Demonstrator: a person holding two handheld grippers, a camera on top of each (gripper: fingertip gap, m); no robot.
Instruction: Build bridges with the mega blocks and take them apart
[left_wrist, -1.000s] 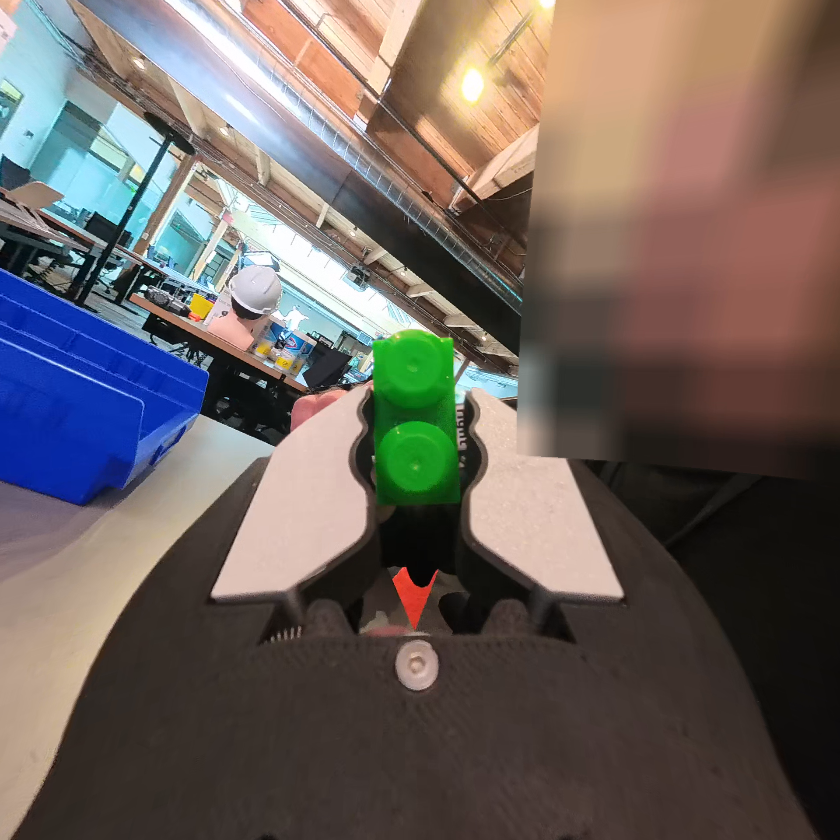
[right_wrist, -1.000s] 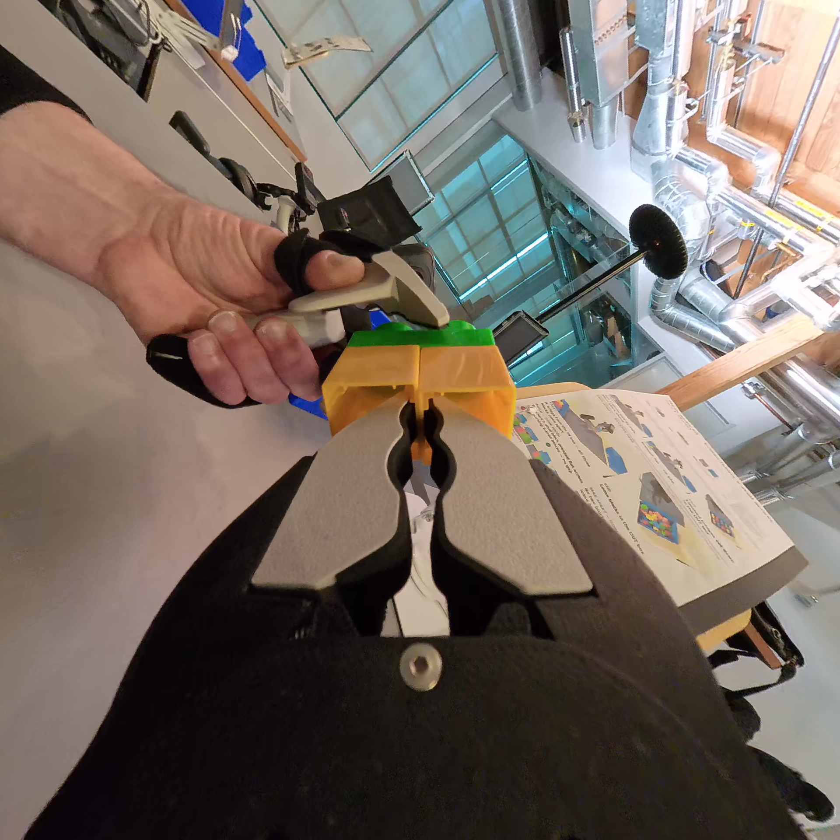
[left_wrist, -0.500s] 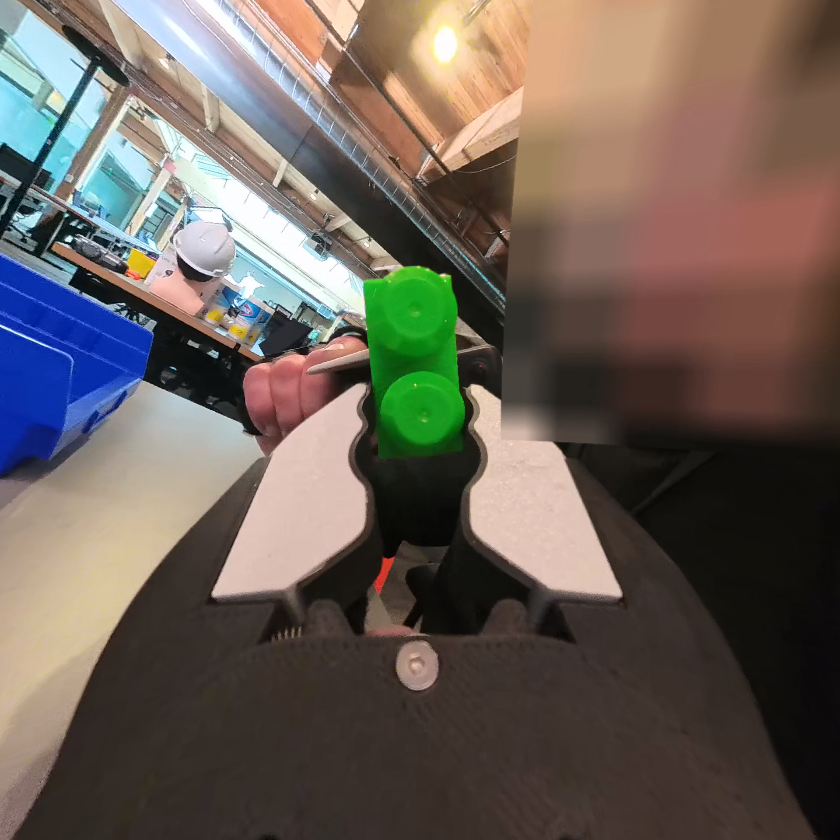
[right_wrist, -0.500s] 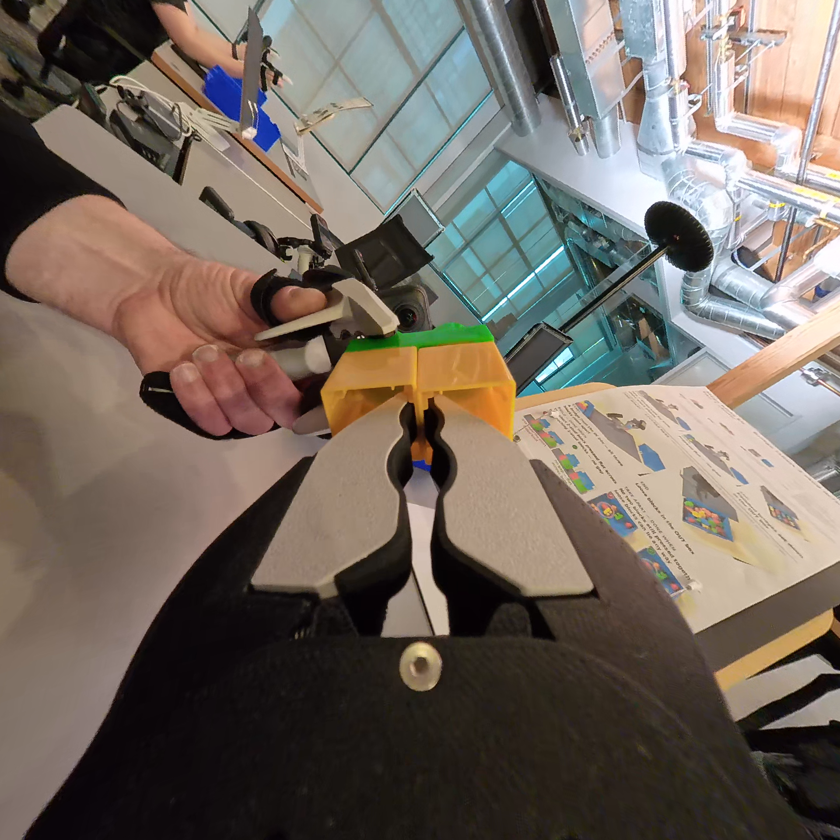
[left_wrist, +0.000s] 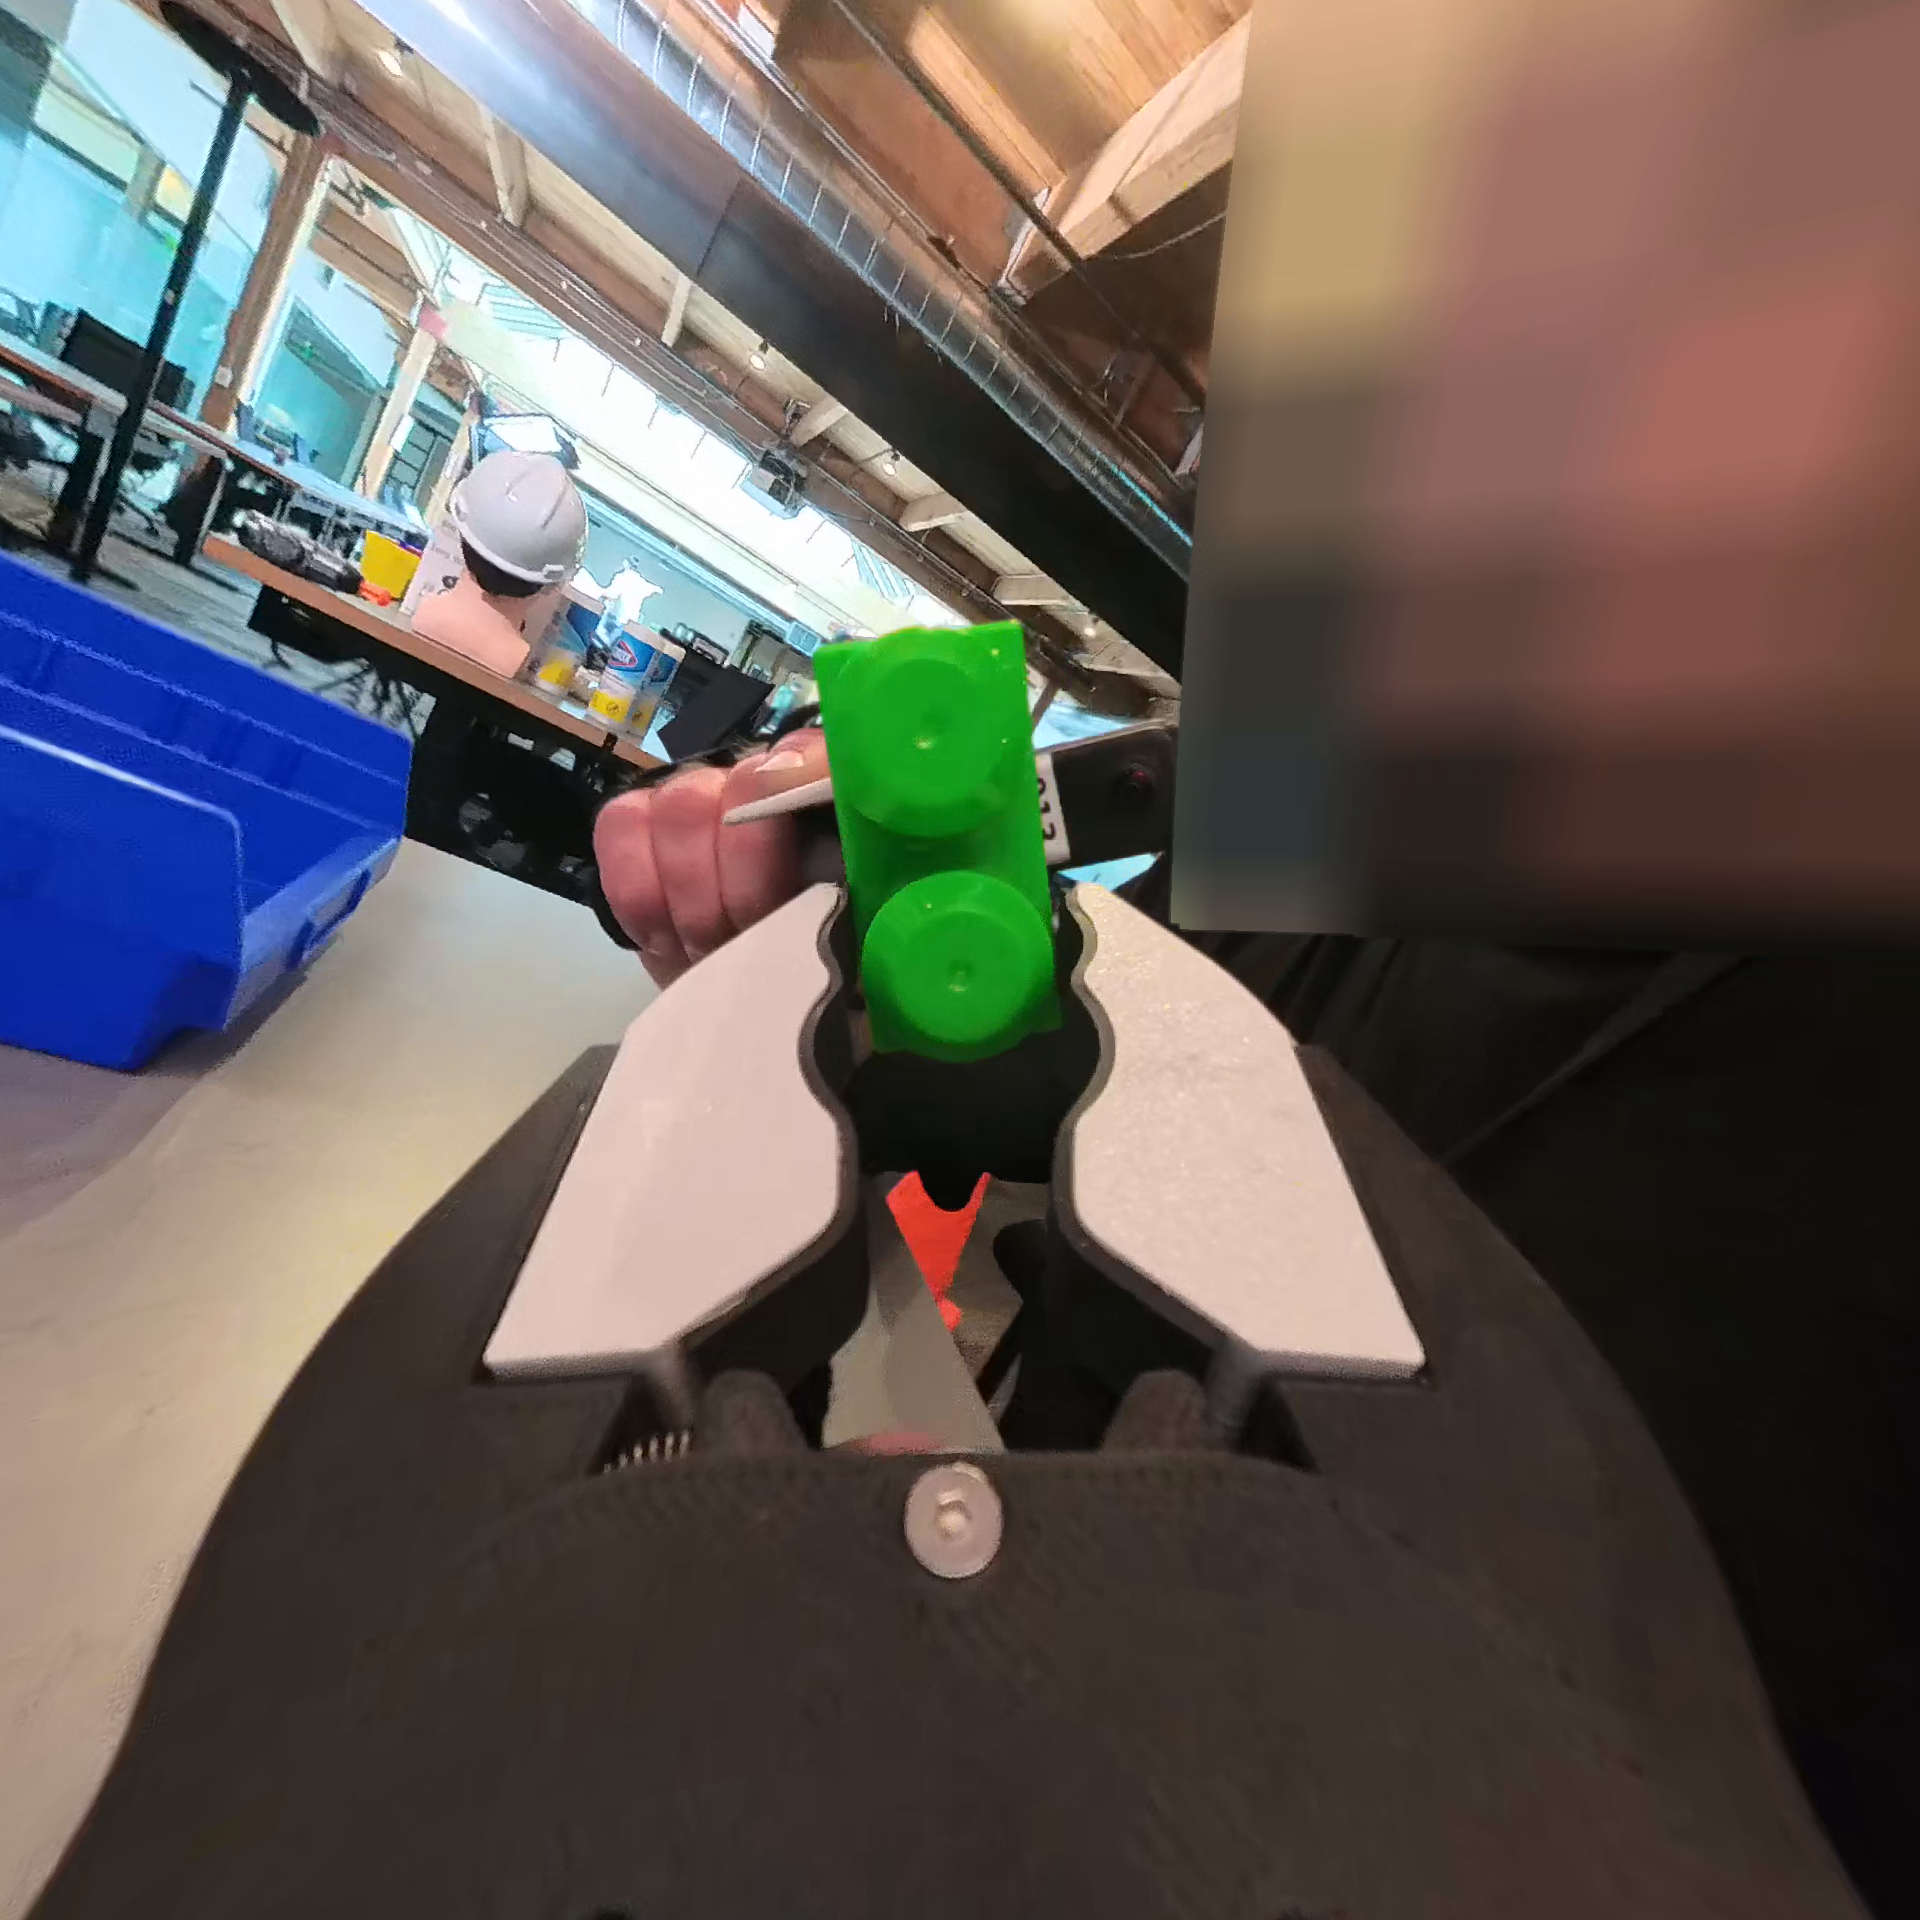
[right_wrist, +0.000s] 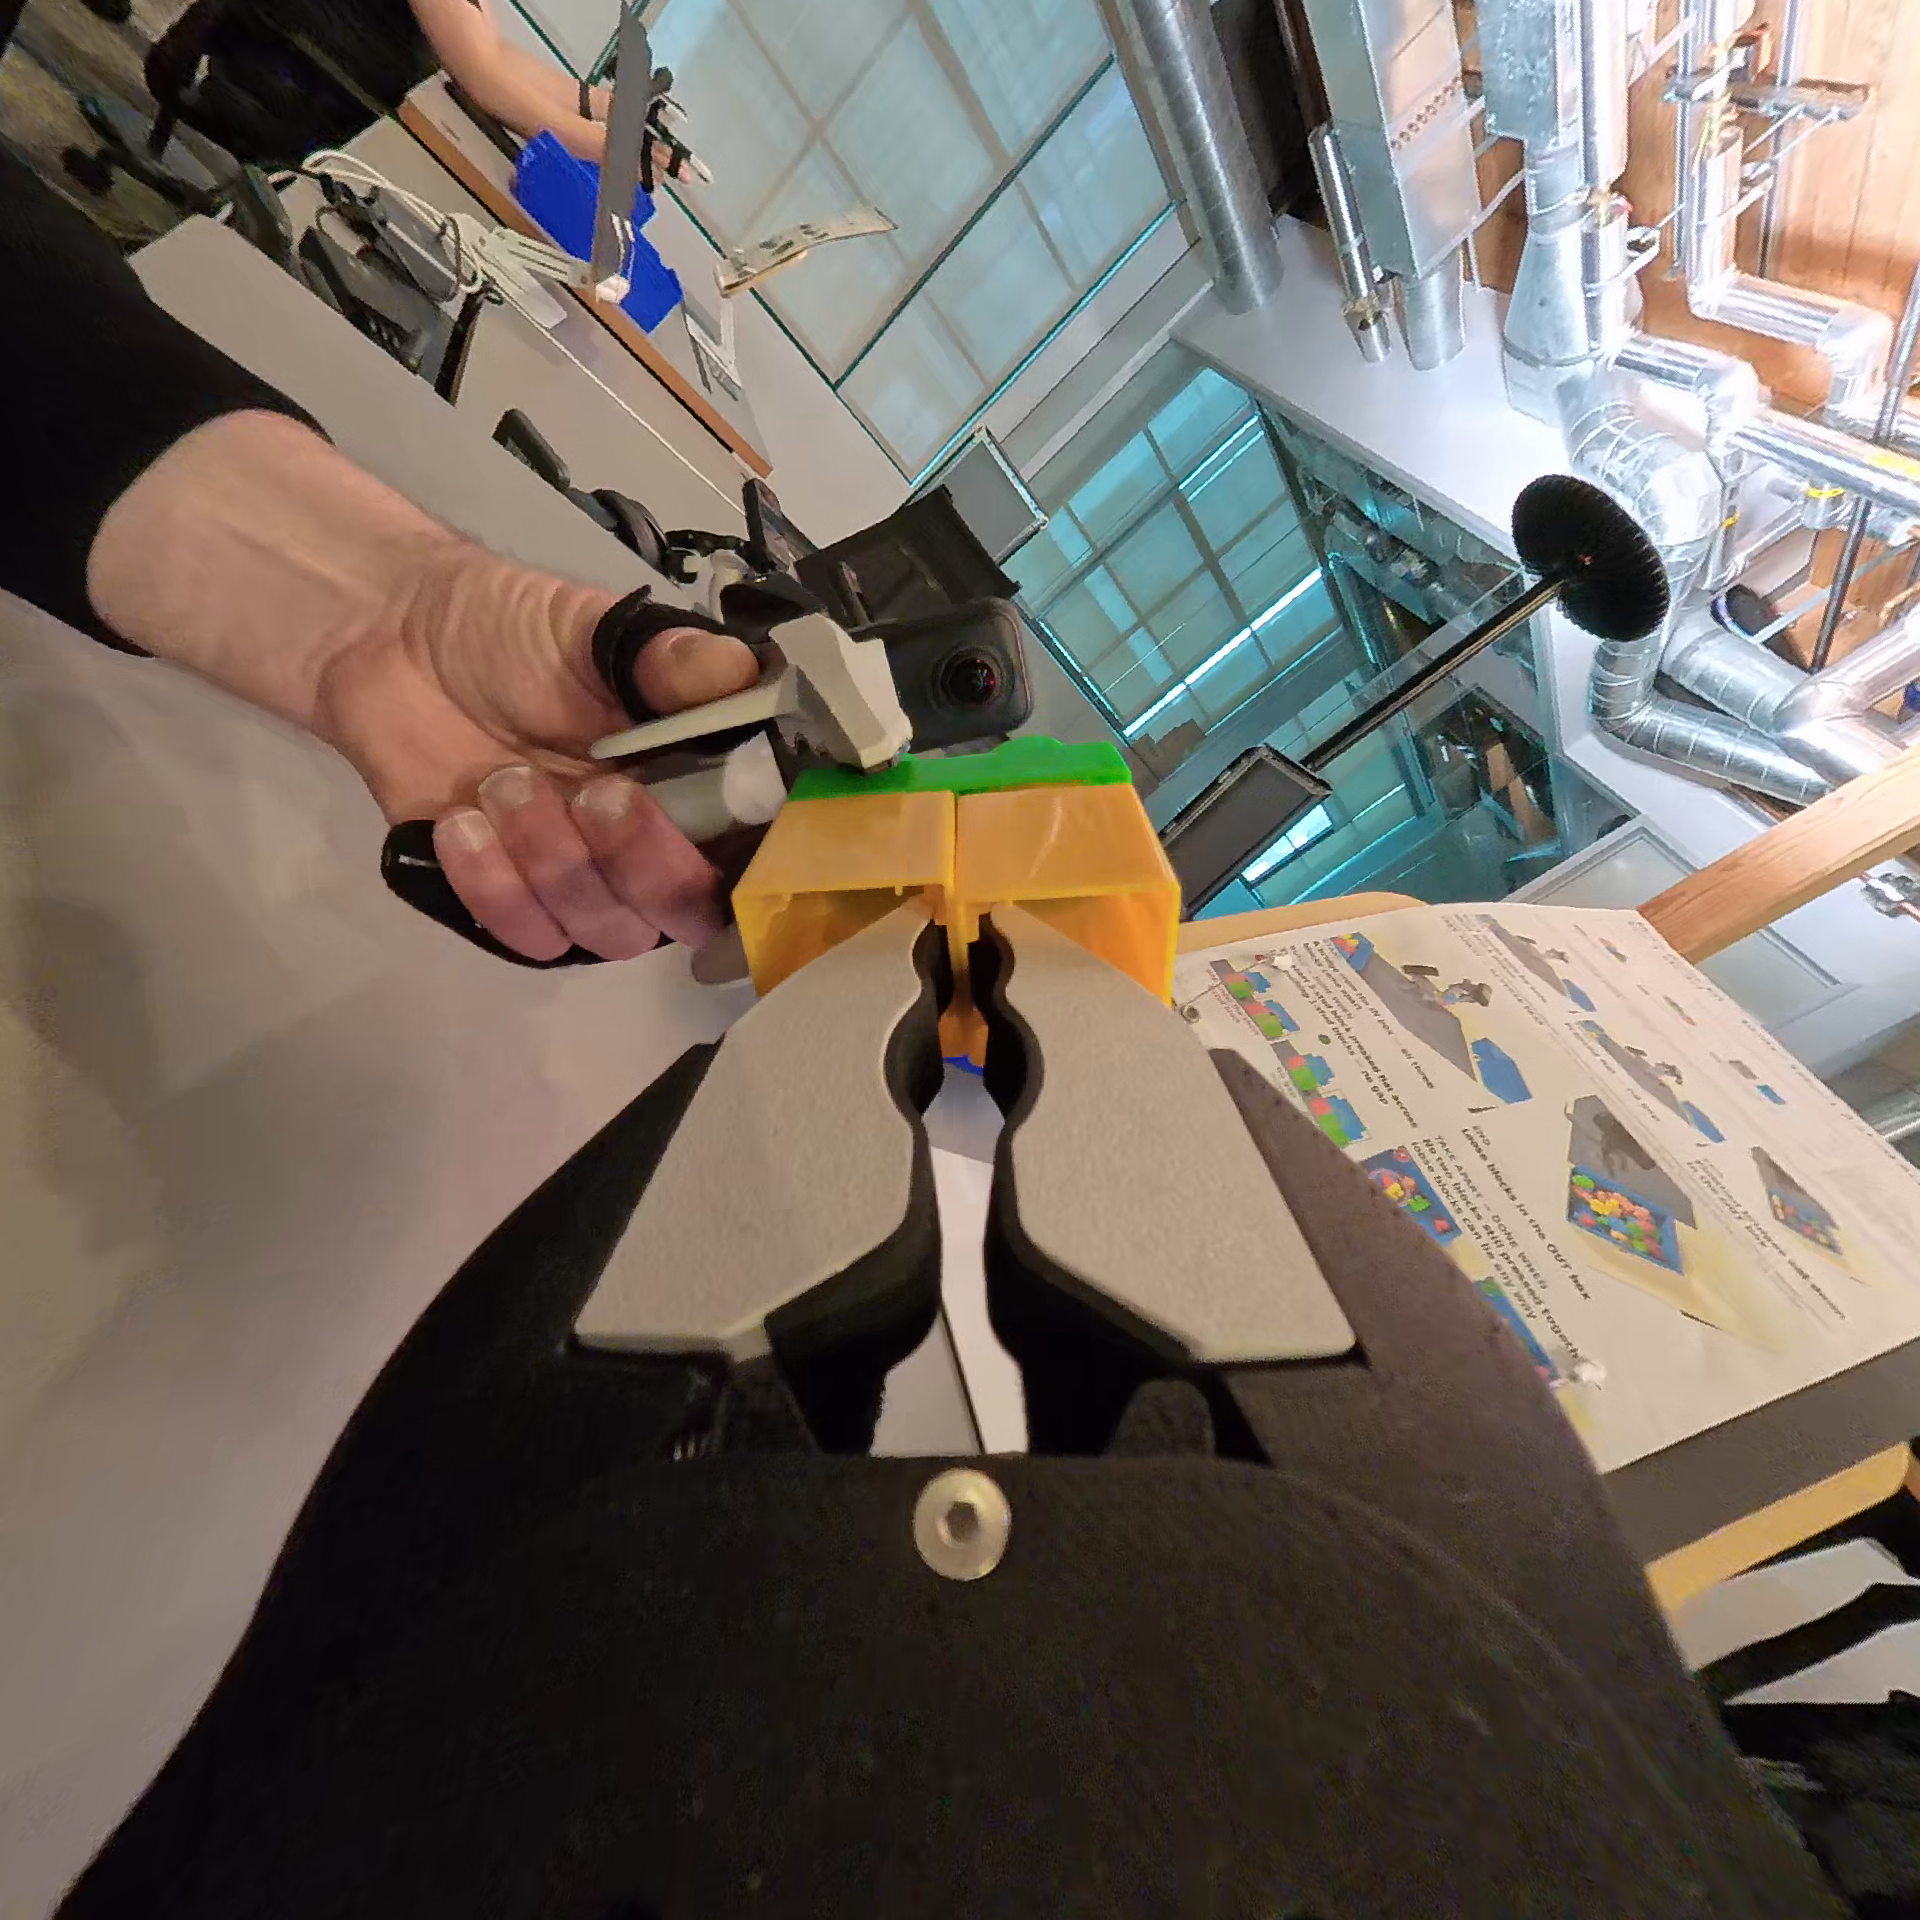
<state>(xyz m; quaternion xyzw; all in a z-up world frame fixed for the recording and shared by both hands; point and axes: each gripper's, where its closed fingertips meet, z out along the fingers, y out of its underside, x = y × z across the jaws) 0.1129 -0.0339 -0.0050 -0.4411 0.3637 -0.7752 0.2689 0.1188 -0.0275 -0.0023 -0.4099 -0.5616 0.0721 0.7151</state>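
Left wrist view: the left gripper (left_wrist: 961, 935) has its jaws clamped on a green two-stud block (left_wrist: 940, 831) at frame centre. Right wrist view: the right gripper (right_wrist: 961, 935) pinches the inner wall of an orange block (right_wrist: 956, 862) attached under it, above the bench (right_wrist: 260, 1039).

Printed text on instruction sheet (right_wrist: 1538, 1122) and wipes canisters (left_wrist: 634, 681).

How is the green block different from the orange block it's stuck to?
The green block is thin and flat; the orange block is a deeper, hollow shell. The left claw grips the green block's sides, while the right claw pinches the orange block's inner dividing wall. Both are held up off the table.
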